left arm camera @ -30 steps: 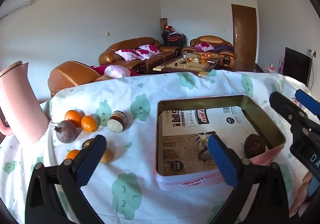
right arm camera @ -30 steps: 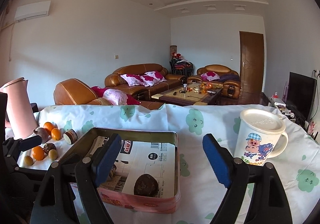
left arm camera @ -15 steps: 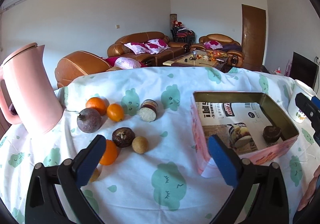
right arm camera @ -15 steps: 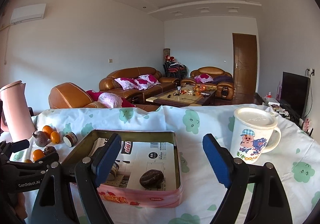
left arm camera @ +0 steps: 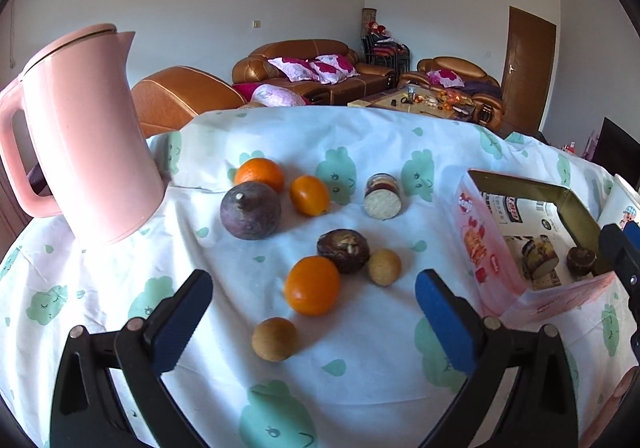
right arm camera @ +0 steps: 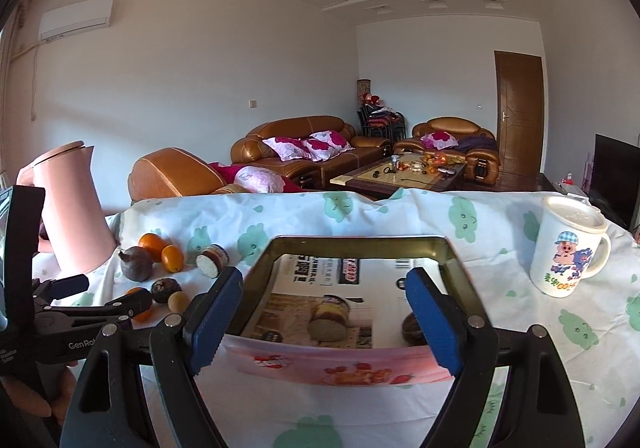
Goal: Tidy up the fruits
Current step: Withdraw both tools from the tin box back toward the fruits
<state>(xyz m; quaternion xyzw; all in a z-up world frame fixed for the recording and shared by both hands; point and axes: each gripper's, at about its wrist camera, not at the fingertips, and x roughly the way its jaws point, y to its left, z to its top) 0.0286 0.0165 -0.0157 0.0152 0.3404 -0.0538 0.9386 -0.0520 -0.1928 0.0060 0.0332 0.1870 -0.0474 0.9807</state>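
Fruit lies loose on the cloth: an orange [left arm camera: 313,285], a tan round fruit [left arm camera: 274,339], another tan one [left arm camera: 384,267], a dark brown fruit [left arm camera: 343,250], a purple fruit [left arm camera: 250,210], two more oranges [left arm camera: 309,195] and a small jar on its side [left arm camera: 382,196]. My left gripper [left arm camera: 314,324] is open and empty just in front of the near orange. The pink tin [right arm camera: 352,364] holds a jar [right arm camera: 329,316] and a dark fruit [right arm camera: 412,324]. My right gripper [right arm camera: 322,320] is open and empty at the tin's near wall.
A pink kettle [left arm camera: 84,132] stands at the left of the fruit. A white cartoon mug [right arm camera: 568,248] stands right of the tin. The left gripper shows in the right wrist view [right arm camera: 100,306]. Sofas and a coffee table lie beyond the table.
My left gripper has swung left from above the tin to the loose fruit and come closer. My right gripper has moved nearer the tin's front wall.
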